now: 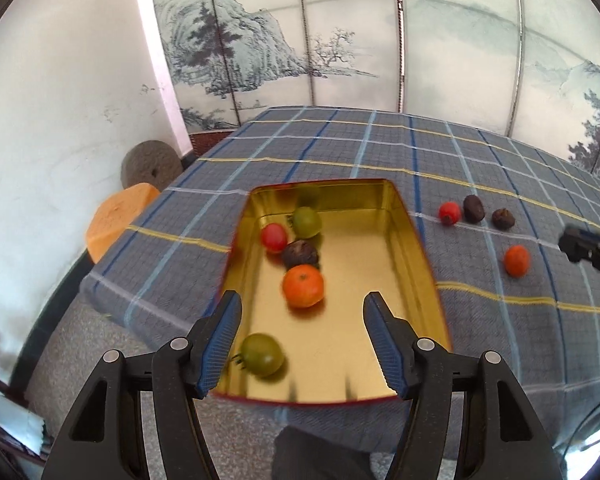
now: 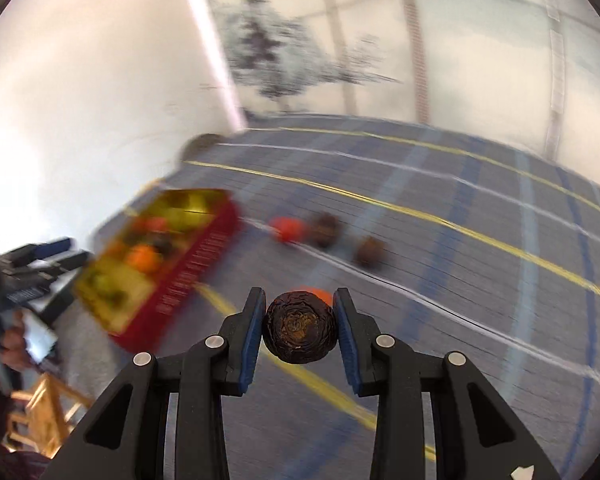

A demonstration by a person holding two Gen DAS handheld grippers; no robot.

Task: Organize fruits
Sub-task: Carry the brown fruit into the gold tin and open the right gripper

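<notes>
A gold-lined red tin (image 1: 412,240) lies on the plaid tablecloth. It holds a tangerine (image 1: 303,285), a dark wrinkled fruit (image 1: 299,254), a red tomato (image 1: 274,237) and two green tomatoes (image 1: 307,222) (image 1: 262,354). My left gripper (image 1: 302,344) is open and empty over the tin's near end. My right gripper (image 2: 300,330) is shut on a dark wrinkled fruit (image 2: 300,330) above the cloth, right of the tin (image 2: 188,276). On the cloth lie a red tomato (image 1: 449,213), two dark fruits (image 1: 474,208) (image 1: 503,219) and a tangerine (image 1: 517,261).
The right gripper shows at the right edge of the left wrist view (image 1: 588,246). An orange stool (image 1: 118,218) and a round stone (image 1: 152,162) stand left of the table. A painted screen (image 1: 340,40) stands behind. The right wrist view is motion-blurred.
</notes>
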